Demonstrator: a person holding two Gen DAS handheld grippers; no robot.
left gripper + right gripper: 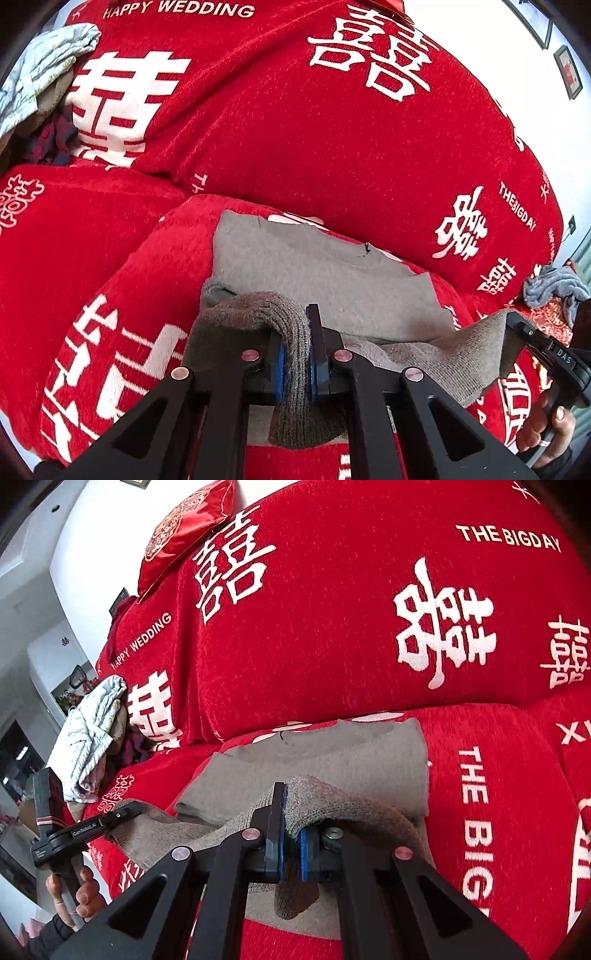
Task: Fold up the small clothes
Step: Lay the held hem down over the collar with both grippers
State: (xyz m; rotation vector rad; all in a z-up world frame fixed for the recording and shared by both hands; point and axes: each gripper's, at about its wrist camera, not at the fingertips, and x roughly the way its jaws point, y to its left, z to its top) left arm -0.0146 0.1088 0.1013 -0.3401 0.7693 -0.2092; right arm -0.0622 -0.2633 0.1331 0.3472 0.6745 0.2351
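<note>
A grey knitted garment (325,280) lies on the red sofa seat (110,258), its near edge lifted. My left gripper (295,365) is shut on a bunched ribbed edge of the garment. My right gripper (291,849) is shut on another part of the same near edge (332,805). In the left wrist view the right gripper (532,339) holds the cloth at the far right. In the right wrist view the left gripper (110,819) holds it at the lower left. The far part of the garment (351,753) lies flat.
The sofa back (295,110) with white wedding lettering rises behind the garment. A pile of crumpled clothes (40,74) sits at the sofa's left end, also in the right wrist view (92,734). A grey cloth (554,288) lies to the right. A red cushion (184,528) rests on top.
</note>
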